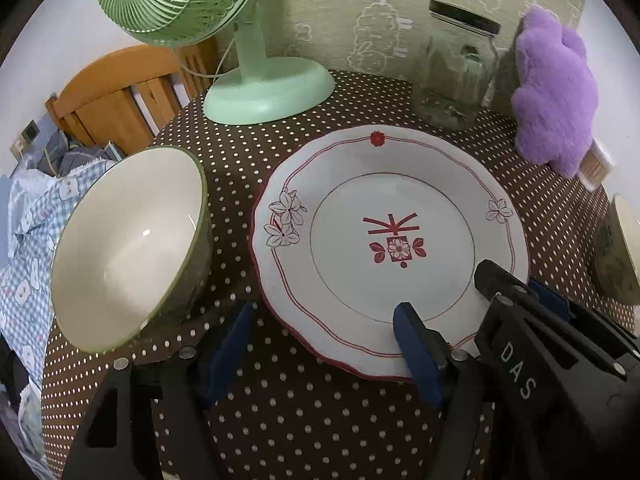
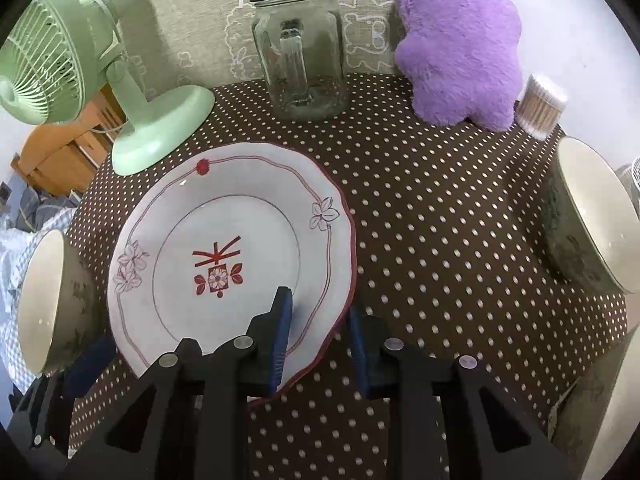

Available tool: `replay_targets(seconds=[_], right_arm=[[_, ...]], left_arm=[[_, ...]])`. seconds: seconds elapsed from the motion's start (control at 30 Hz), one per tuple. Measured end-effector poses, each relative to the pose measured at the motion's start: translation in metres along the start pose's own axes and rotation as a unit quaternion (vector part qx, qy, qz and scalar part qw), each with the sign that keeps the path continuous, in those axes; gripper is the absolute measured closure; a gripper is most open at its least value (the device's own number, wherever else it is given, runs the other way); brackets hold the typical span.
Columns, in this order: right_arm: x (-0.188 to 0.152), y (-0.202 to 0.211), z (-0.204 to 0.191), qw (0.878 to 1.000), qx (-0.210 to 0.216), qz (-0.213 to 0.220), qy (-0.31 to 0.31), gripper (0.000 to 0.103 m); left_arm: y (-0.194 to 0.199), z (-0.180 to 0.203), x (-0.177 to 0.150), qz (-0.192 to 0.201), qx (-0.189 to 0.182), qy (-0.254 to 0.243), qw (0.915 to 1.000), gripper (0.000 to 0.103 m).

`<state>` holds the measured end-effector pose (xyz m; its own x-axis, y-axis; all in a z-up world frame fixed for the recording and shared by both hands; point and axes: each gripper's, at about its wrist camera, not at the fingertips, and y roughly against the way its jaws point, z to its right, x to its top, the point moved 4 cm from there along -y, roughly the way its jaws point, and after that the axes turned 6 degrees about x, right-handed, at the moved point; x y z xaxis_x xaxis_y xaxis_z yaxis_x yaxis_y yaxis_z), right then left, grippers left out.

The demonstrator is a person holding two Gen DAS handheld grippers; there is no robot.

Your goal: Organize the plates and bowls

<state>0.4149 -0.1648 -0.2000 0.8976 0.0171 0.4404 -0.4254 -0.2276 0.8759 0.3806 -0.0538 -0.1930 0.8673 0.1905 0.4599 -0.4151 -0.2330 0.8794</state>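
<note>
Plate (image 2: 240, 248) lies flat on the dotted cloth (image 2: 440, 240), between two bowls. My right gripper (image 2: 320, 328) straddles its near rim: one blue pad over the face, the other outside the edge; jaws narrow, but I cannot tell whether the pads press yet. My left gripper (image 1: 324, 340) stands wide, one finger over the plate's near edge, the other on the cloth side near the left bowl (image 1: 132, 248). Right bowl (image 2: 592, 216) sits well apart. Fan (image 2: 156, 128), jar (image 2: 300, 52) and purple plush (image 2: 460, 40) stand behind.
</note>
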Motion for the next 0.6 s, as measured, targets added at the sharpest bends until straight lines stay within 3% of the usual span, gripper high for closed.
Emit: replay_targets(seconds=[0.6], right_arm=[[-0.078, 0.055, 0.050, 0.995, -0.016, -0.043, -0.084, 0.074]], left_arm=[[0.033, 0.020, -0.060, -0.027, -0.025, -0.084, 0.9958, 0.029]])
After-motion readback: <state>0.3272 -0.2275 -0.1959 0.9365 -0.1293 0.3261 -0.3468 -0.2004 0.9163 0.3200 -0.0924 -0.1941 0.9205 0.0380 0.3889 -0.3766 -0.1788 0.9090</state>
